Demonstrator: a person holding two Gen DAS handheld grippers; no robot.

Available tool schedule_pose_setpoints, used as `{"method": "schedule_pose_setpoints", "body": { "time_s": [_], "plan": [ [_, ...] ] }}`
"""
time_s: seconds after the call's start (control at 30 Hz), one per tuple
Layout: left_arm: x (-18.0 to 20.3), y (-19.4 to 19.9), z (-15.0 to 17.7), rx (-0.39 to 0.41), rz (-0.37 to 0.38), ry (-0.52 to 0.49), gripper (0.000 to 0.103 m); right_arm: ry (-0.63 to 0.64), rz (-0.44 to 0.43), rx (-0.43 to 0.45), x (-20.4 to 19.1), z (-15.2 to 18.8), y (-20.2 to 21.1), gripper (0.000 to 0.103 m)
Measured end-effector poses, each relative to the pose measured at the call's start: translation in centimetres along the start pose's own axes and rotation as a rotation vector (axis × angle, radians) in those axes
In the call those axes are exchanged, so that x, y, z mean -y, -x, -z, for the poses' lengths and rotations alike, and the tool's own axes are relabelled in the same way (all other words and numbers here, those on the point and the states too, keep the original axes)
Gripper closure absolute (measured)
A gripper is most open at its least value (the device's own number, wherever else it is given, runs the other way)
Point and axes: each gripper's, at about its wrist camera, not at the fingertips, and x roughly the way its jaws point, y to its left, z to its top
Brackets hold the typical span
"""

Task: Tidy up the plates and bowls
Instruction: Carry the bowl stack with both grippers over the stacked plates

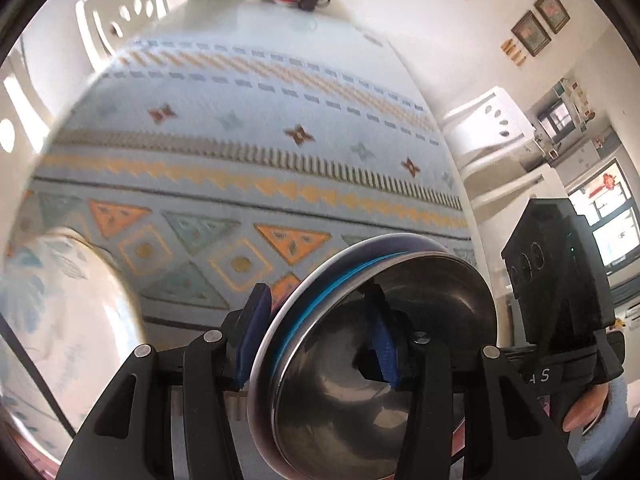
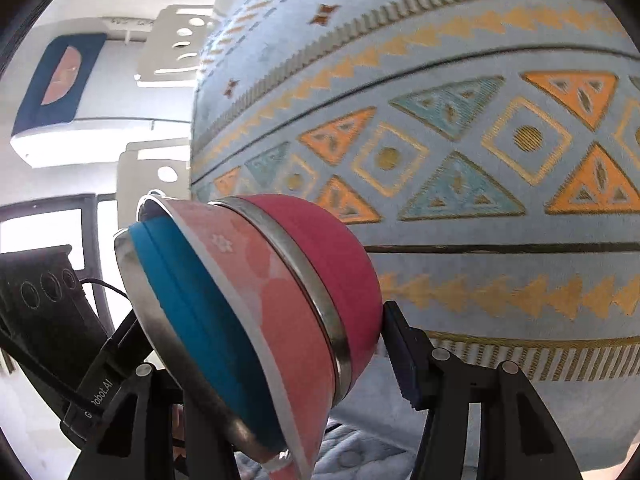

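A nested stack of bowls is held off the bench (image 1: 248,92) by both grippers. The left gripper (image 1: 316,332) is clamped on the rim of the steel bowl (image 1: 360,360), one finger outside the wall, one inside. In the right wrist view the right gripper (image 2: 288,344) is seen pinching the stack across the blue bowl (image 2: 200,320), the pink patterned bowl (image 2: 280,300) and the red bowl (image 2: 340,256).

The stack is tilted steeply; if either grip loosens or the hands drift apart, a slip of the smooth steel rim is likely and the nested bowls could slide out of one another.

The steel bowl's inside is empty. A pale floral dish (image 1: 60,312) is seen at the left.
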Motion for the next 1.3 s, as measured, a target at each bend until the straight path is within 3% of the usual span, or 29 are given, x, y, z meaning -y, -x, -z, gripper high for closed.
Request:
{"method": "schedule_pose_setpoints", "body": {
  "time_s": [0.1,0.3,0.43,0.57,0.67,0.8,0.97,1.23,1.3],
  "plan": [
    [-1.6,2.5,-0.5,0.036,-0.054,0.033,0.059,0.044,-0.022,-0.007,-2.4,-0.2,-0.1,0.048],
    [-7.0,7.4,-0.5,0.104,-0.164,0.094,0.058,0.13,-0.103,-0.097,-8.7,-0.6,-4.2,0.048],
    [-12.3,9.0,0.4,0.116,-0.228,0.195,0.058,0.138,-0.151,-0.194,-12.6,-0.1,-9.1,0.048],
    [-15.5,9.2,1.3,0.084,-0.265,0.234,0.057,0.153,-0.143,-0.312,-15.1,1.3,-14.2,0.048],
    [-17.7,9.1,2.2,0.063,-0.249,0.276,0.057,0.111,-0.155,-0.388,-15.4,2.2,-17.1,0.048],
    [-20.0,8.2,3.3,0.044,-0.216,0.327,0.057,0.119,-0.101,-0.39,-15.8,2.2,-18.9,0.049],
    [-22.4,8.1,3.8,0.067,-0.095,0.443,0.057,0.091,-0.101,-0.327,-15.6,1.0,-18.4,0.048],
    [-22.8,7.8,3.3,0.07,-0.073,0.438,0.054,0.078,-0.075,-0.286,-16.6,-0.4,-18.6,0.049],
    [-22.6,8.0,3.3,0.073,-0.076,0.418,0.049,0.104,-0.049,-0.236,-17.8,-0.5,-19.0,0.043]
  ]
}}
